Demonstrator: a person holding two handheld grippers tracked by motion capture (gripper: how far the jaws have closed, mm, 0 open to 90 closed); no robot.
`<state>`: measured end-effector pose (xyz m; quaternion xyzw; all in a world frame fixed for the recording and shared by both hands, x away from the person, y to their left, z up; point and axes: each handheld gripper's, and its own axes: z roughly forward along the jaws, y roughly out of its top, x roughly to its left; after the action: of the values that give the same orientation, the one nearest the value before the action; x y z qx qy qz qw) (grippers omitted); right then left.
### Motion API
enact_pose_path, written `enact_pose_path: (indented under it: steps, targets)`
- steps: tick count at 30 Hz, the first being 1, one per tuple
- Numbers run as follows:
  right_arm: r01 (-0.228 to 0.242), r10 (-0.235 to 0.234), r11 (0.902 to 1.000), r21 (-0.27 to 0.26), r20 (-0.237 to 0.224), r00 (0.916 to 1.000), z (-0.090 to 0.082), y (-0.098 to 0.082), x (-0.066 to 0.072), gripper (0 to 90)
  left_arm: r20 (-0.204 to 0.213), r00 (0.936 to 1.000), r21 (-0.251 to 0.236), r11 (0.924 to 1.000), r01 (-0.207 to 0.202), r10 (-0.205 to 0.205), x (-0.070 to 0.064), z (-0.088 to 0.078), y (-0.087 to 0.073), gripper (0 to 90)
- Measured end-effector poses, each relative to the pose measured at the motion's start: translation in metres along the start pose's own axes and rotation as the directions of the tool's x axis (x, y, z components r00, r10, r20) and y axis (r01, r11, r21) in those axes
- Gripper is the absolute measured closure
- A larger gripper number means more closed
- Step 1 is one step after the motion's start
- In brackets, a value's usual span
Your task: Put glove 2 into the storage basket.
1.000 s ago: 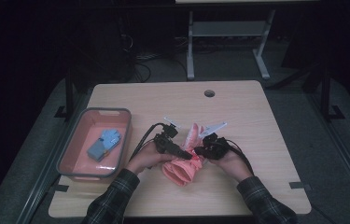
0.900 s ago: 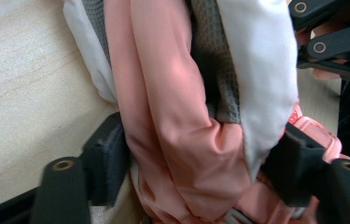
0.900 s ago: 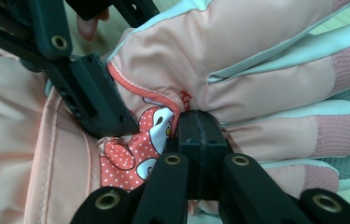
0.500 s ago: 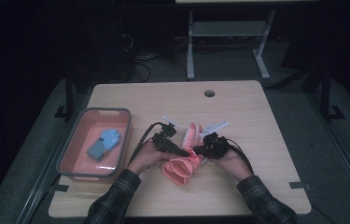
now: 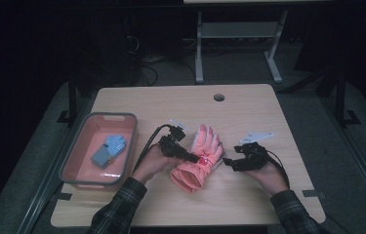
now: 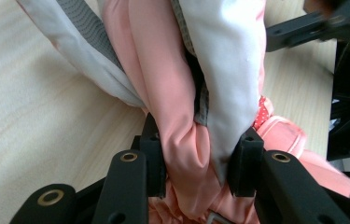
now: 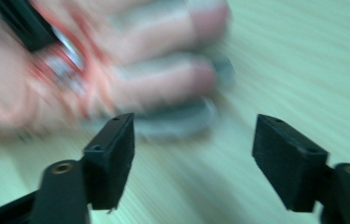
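In the high view, the pink padded fabric glove (image 5: 199, 158) lies on the light wooden table (image 5: 249, 107), the left gripper (image 5: 196, 157) on its middle and the right gripper (image 5: 225, 161) just beside it. In the left gripper view, the jaws, just closing, pinch the glove's fabric. In the right gripper view, the jaws, just opening, stand apart with nothing between them.
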<state>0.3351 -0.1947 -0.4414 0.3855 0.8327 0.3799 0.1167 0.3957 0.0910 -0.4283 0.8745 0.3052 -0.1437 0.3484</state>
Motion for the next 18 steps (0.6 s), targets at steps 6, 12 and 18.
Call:
enact_pose_path:
  steps: [6, 12, 18]
  targets:
    - [-0.059, 0.058, 0.9982, 0.009, 0.082, 0.9949, -0.002, -0.036, -0.018, 19.1, -0.02, 0.9995, -0.01, 0.9996, -0.025, 0.025, -0.004, -0.006, 0.001, 64.7]
    - [-0.051, 0.05, 0.9987, 0.0, 0.144, 0.9883, 0.003, -0.047, -0.028, 15.4, -0.055, 0.9981, -0.032, 0.999, -0.031, 0.029, -0.008, -0.018, 0.004, 64.6]
    - [-0.046, 0.047, 0.9989, -0.011, 0.142, 0.9888, 0.005, -0.048, -0.029, 14.1, -0.086, 0.9958, -0.046, 0.9983, -0.036, 0.032, -0.009, -0.026, 0.003, 64.3]
